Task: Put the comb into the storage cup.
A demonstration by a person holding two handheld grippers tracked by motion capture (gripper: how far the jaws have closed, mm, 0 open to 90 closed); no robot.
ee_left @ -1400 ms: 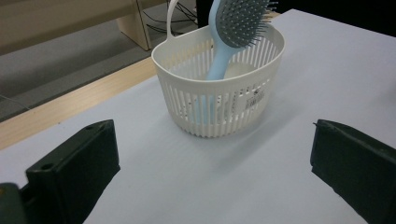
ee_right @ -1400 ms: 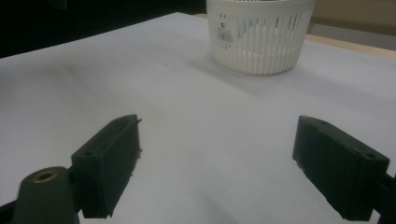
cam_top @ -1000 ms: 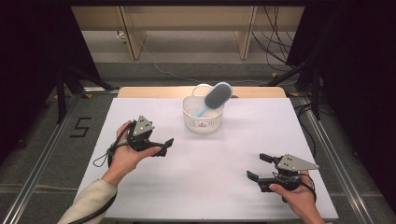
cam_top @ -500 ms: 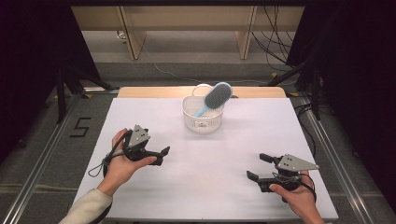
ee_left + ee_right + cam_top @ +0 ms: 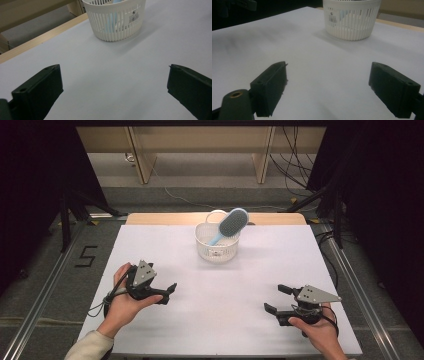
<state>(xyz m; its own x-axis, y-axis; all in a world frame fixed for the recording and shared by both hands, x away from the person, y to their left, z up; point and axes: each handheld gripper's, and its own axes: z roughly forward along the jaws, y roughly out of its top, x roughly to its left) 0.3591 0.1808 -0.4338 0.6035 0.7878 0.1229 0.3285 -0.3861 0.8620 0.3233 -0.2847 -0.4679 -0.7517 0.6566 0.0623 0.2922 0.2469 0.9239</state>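
Observation:
A white slotted basket [image 5: 217, 246] stands at the far middle of the white table [image 5: 215, 320]. A blue hairbrush [image 5: 233, 223] leans in it, bristle head up and to the right. My left gripper [image 5: 168, 293] is held low at the front left, jaws open and pointing right, with nothing between them. My right gripper [image 5: 276, 299] sits at the front right, open and empty, pointing left. In the left gripper view, the left gripper [image 5: 115, 77] faces the basket [image 5: 117, 20] from some way off. The right gripper [image 5: 328, 72] also looks toward the basket [image 5: 350, 20].
A wooden strip [image 5: 165, 219] edges the table's far side, with a shelf unit [image 5: 200, 150] and floor cables [image 5: 295, 175] beyond it. Metal rails [image 5: 45, 300] run along both table sides. The white surface spreads wide between both grippers and the basket.
My left gripper has drawn back from the basket toward the table's front left. The right gripper, basket and brush have stayed put.

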